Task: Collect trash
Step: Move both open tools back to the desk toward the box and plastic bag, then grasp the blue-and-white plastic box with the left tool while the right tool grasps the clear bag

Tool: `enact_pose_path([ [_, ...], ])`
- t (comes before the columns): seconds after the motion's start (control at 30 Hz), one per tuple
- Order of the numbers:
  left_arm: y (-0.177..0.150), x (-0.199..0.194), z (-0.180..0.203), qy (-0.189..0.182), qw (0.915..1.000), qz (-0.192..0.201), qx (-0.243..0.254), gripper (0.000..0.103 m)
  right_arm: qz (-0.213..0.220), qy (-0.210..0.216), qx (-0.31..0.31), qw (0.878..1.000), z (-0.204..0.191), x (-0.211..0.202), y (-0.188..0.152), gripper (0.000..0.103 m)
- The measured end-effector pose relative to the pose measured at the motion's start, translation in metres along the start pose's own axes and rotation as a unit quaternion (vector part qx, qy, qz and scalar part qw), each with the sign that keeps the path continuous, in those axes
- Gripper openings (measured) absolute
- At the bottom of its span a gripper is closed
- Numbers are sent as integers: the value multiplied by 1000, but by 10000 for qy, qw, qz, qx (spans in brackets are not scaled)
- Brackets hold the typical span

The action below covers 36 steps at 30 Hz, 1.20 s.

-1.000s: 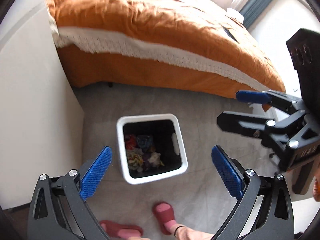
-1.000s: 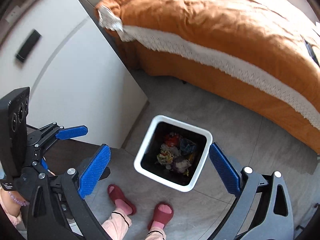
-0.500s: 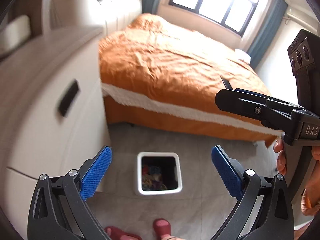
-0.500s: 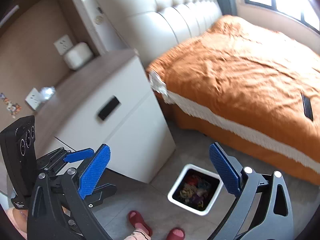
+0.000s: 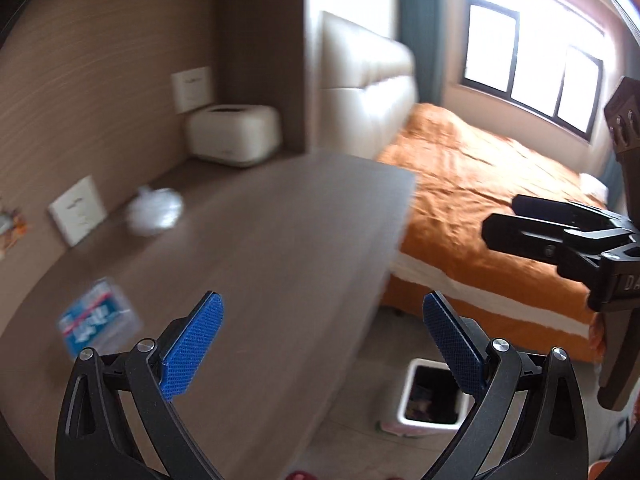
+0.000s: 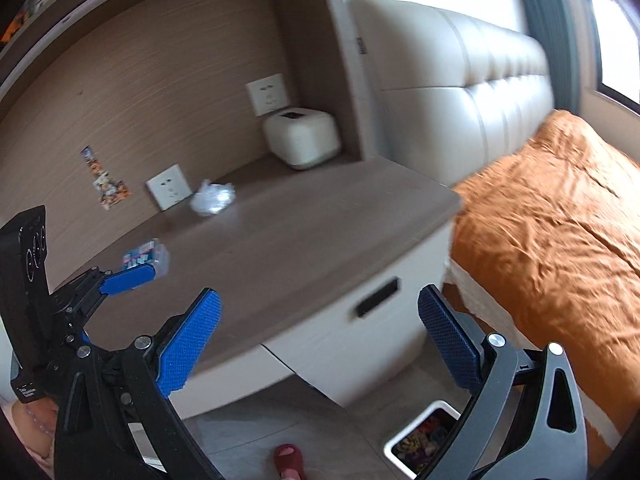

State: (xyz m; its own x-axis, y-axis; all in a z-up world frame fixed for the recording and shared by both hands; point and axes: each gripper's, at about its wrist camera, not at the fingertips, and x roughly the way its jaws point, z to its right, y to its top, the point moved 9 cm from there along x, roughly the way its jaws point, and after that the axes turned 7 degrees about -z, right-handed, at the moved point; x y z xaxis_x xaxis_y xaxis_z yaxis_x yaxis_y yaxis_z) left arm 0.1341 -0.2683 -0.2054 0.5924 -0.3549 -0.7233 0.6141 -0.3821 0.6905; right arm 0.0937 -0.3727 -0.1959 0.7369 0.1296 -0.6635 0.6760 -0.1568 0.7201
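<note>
A crumpled clear plastic bag (image 5: pixel 154 211) (image 6: pixel 212 198) lies on the brown cabinet top (image 5: pixel 260 248) (image 6: pixel 280 232) near the back wall. A blue-and-white wrapper (image 5: pixel 98 320) (image 6: pixel 146 256) lies nearer the front left. A white square trash bin (image 5: pixel 430 398) (image 6: pixel 424 440) holding colourful trash stands on the floor beside the cabinet. My left gripper (image 5: pixel 322 344) is open and empty above the cabinet top; it also shows in the right wrist view (image 6: pixel 120 280). My right gripper (image 6: pixel 318 340) is open and empty, and shows in the left wrist view (image 5: pixel 516 224).
A cream box (image 5: pixel 234 134) (image 6: pixel 302 138) sits at the back of the cabinet under a wall socket. A bed with an orange cover (image 5: pixel 492 200) (image 6: pixel 560 220) stands to the right. The person's red slipper (image 6: pixel 288 460) is on the grey floor.
Both grippers have risen and tilted up from above the trash bin to cabinet-top height. The bin has dropped to the lower edge of both views; the cabinet top now fills them.
</note>
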Motion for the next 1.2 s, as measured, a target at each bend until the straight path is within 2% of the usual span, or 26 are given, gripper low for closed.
enact_pose_path([
  [0.13, -3, -17, -63, 367, 9982, 73, -475, 98, -20, 283, -290, 9992, -42, 17, 25, 98],
  [0.23, -7, -25, -100, 533, 9973, 121, -499, 98, -78, 465, -523, 9975, -75, 33, 42, 98],
  [0.4, -21, -27, -160, 711, 9966, -25, -413, 98, -151, 627, -867, 9941, -118, 58, 61, 98],
  [0.53, -26, -17, -190, 729, 9966, -150, -343, 98, -266, 712, -990, 9922, -145, 92, 71, 98],
  [0.63, -32, -3, -203, 517, 9977, -268, -350, 98, -380, 722, -1027, 9914, -161, 122, 74, 98],
  [0.8, -42, 25, -208, 327, 9981, -507, -85, 98, -504, 705, -1085, 9903, -186, 166, 83, 98],
  [1.03, -39, 53, -206, -242, 9967, -768, 100, 98, -733, 371, -1092, 9906, -197, 224, 96, 98],
  [1.2, -37, 66, -199, -468, 9945, -885, 298, 98, -973, 140, -1152, 9885, -199, 268, 106, 98],
])
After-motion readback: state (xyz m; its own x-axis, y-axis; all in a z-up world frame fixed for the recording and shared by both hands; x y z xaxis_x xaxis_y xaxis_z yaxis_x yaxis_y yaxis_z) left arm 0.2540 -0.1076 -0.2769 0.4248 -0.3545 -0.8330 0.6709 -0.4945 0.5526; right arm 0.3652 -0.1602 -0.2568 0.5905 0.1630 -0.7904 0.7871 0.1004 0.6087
